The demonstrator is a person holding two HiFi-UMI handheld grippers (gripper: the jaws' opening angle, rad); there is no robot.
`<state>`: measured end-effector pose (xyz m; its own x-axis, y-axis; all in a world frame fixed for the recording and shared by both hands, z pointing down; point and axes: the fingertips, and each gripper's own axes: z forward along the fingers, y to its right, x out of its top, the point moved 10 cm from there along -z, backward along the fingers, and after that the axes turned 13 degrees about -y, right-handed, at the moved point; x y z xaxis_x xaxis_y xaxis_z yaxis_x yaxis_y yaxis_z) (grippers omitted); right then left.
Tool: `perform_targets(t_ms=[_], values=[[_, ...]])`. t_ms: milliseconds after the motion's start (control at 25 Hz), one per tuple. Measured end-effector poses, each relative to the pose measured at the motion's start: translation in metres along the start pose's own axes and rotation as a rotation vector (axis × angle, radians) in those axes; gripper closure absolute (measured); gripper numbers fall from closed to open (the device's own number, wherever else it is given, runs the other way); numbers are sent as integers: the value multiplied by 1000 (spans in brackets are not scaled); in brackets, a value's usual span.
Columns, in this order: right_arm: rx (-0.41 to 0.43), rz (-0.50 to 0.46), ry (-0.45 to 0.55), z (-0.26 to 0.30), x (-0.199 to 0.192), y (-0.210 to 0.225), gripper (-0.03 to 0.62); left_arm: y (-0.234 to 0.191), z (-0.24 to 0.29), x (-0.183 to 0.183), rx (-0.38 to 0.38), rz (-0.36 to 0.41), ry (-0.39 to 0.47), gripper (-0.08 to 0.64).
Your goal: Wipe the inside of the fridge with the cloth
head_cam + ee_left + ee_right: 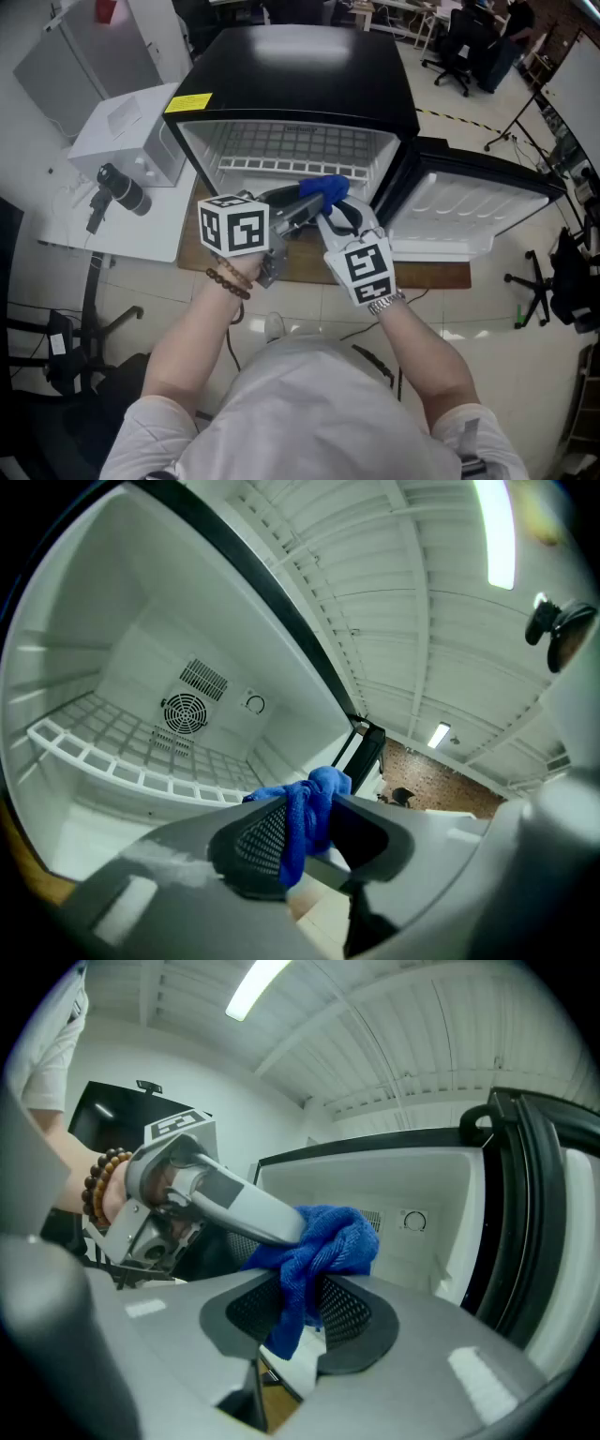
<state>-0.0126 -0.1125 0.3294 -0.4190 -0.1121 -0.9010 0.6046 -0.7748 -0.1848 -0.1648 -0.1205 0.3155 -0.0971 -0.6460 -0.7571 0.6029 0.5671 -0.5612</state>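
A blue cloth (326, 187) hangs bunched in front of the open black mini fridge (300, 75), at the mouth of its white interior. Both grippers meet on it. My left gripper (302, 202) comes in from the left, and in the left gripper view its jaws are closed on a fold of the cloth (314, 803). My right gripper (336, 212) comes from below right, and in the right gripper view its pads pinch the cloth (323, 1246), whose tail hangs below them. The left gripper's finger (253, 1211) reaches into the same bunch.
The fridge door (469, 206) stands swung open to the right. A white wire shelf (122, 752) and a round fan vent (184, 712) sit inside. A white box (122, 131) and a black camera (122, 187) are on the left. A wooden board (300, 264) lies under the fridge.
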Motion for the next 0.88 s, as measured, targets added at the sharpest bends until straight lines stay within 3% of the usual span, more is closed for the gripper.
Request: perform_targets(t_ms=[560,760,880], values=[[-103,105,-48,-18,-17,22,469,13,18,17,103,99,108,453],[-148,121,-57,-32,-24,27,471,19,32,21,108,129,130,453],[-186,123,-66,-40,-26,32,520,22,43,23,101,133,143,453]])
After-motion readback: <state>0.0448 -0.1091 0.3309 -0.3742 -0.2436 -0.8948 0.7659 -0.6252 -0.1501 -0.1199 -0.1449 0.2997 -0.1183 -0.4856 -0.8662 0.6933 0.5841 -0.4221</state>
